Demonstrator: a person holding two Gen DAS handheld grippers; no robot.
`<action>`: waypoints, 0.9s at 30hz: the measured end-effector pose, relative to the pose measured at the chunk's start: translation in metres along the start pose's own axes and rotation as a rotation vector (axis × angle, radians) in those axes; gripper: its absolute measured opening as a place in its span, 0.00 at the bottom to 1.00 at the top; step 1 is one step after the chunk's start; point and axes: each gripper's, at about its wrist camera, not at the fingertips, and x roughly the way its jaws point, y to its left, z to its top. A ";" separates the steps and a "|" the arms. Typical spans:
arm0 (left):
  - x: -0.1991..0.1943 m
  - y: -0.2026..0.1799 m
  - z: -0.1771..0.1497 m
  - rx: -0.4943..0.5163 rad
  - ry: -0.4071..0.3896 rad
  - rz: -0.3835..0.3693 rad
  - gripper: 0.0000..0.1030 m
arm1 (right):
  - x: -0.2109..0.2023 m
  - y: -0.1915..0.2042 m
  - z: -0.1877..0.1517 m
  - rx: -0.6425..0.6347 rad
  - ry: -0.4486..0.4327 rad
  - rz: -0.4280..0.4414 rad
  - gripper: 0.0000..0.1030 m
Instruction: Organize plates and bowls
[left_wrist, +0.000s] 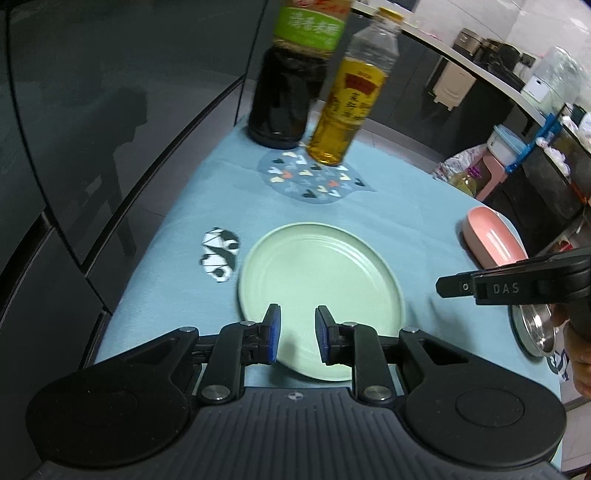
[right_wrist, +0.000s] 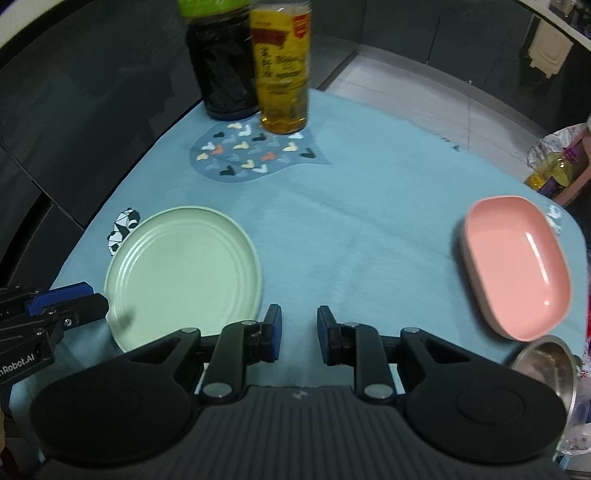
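Left tongs (left_wrist: 297, 334) parted, empty, above green plate (left_wrist: 321, 291) on blue-clothed counter (right_wrist: 369, 229). Right tongs (right_wrist: 298, 336) likewise parted, empty; pink dish (right_wrist: 517, 266) off right.

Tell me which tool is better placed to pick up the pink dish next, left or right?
Probably the right tool. Its open jaws hold nothing, and the pink dish lies on its right side, near it. The left tool hangs over the green plate, with the right tool between it and the dish.
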 end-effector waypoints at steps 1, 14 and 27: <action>-0.001 -0.005 0.000 0.010 -0.001 -0.001 0.18 | -0.005 -0.005 -0.003 0.007 -0.009 -0.003 0.09; 0.003 -0.091 0.010 0.142 -0.006 0.009 0.23 | -0.047 -0.094 -0.027 0.184 -0.090 -0.046 0.10; 0.049 -0.173 0.033 0.171 0.043 -0.079 0.23 | -0.059 -0.159 -0.031 0.279 -0.150 -0.102 0.12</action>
